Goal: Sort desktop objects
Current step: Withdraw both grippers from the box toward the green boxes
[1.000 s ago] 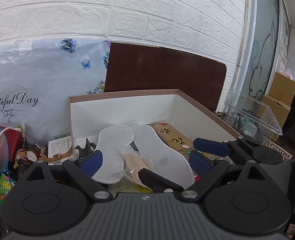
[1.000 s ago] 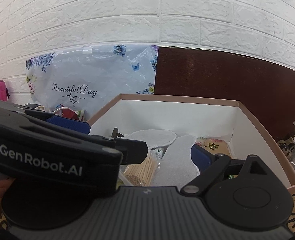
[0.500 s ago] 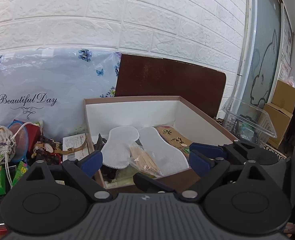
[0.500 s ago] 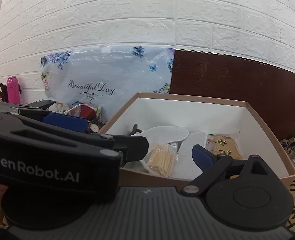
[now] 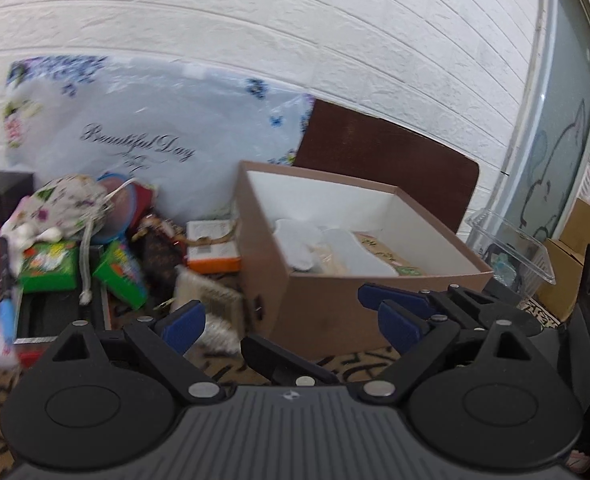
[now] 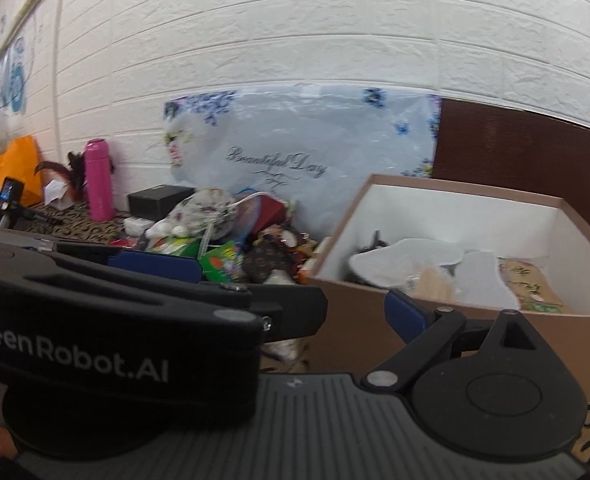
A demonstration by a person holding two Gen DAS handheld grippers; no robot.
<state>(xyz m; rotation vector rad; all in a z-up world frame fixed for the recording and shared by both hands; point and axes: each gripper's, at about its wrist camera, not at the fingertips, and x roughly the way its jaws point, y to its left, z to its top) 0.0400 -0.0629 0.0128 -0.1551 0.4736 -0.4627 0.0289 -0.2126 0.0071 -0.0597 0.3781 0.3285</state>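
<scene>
1. Holding the left tongs [image 5: 291, 324] low over the table [image 5: 367, 364], with the blue fingers spread wide and pinching nothing. Likely waiting for the next thing to pick.
2. Holding the right tongs [image 6: 295, 320] close beside them, partly hidden behind the left ones. Showing only one blue finger, far out to the side, so judging them spread too and pinching nothing.
3. Facing the front wall of the brown box [image 5: 335, 312], which is sitting on the table just past both tongs. Probably serving as the place for sorted things, being open on top and easy to reach.
4. Looking into the box: two white pads [image 5: 295, 240] lying flat, a bundle of thin sticks [image 6: 431, 280] resting beside them, a yellow packet [image 6: 527, 280] nearer the right wall. Lying loose, not stacked.
5. Looking left of the box: a messy pile waiting for sorting, with green packets [image 5: 123, 272], an orange and white carton [image 5: 211, 246] and a flowered pouch [image 5: 67, 200] leaning on each other. Guessing the left tongs are better placed for this pile, being nearer that side.
6. Looking farther back: a flowered plastic bag [image 5: 155, 128] and a dark brown board [image 5: 387, 160] leaning on the white brick wall [image 5: 295, 40], and a pink bottle [image 6: 99, 180] standing upright, well apart from the box.
</scene>
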